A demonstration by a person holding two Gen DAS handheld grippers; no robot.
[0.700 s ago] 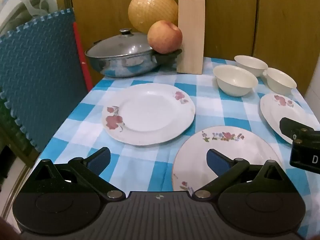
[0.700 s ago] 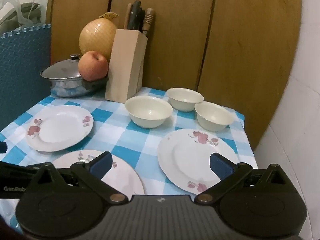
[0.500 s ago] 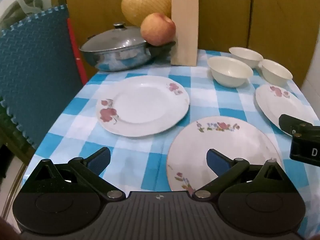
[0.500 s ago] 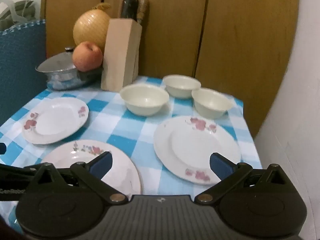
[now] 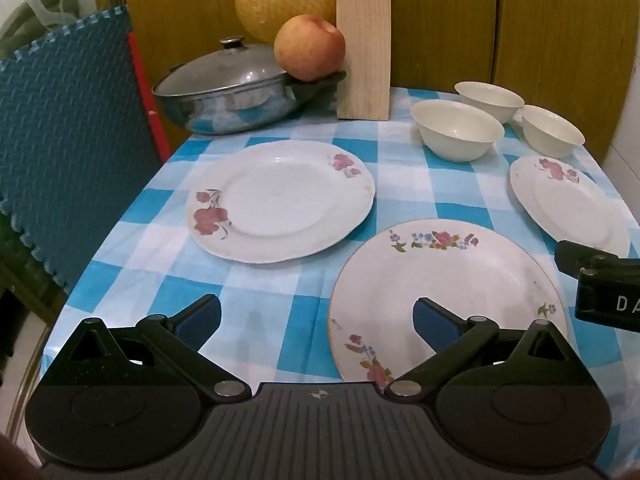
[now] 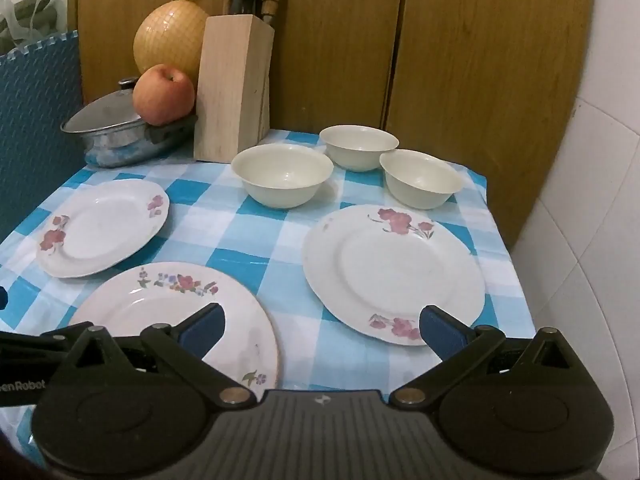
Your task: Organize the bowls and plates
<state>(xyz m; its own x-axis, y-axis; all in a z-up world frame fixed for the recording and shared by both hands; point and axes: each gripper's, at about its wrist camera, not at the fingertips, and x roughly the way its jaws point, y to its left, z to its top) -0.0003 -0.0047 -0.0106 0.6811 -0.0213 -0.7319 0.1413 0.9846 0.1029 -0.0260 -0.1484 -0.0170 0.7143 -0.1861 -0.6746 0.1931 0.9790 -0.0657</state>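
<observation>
From the left wrist view, the left gripper [image 5: 316,322] is hanging over the near edge of the table [image 5: 120,240] with its jaws spread wide and nothing between them; the many-coloured flowered plate [image 5: 440,288] is lying just ahead and partly under the right-hand finger, the red-flowered plate [image 5: 280,200] is sitting further back to the left, a third plate [image 5: 572,200] is lying at the right, and three bowls [image 5: 456,130] are standing apart near the knife block [image 5: 363,44]. From the right wrist view, the right gripper [image 6: 320,330] is likewise hovering with jaws fully apart and empty, aiming between the many-coloured plate [image 6: 172,312] and the large plate [image 6: 394,272], with the bowls [image 6: 282,174] behind them. Nothing is stacked yet, so the work appears to be only starting, at the approach stage. The next move is probably calling for one gripper to dip lower and slide a finger under a plate rim, since the flat plates offer little to pinch.
</observation>
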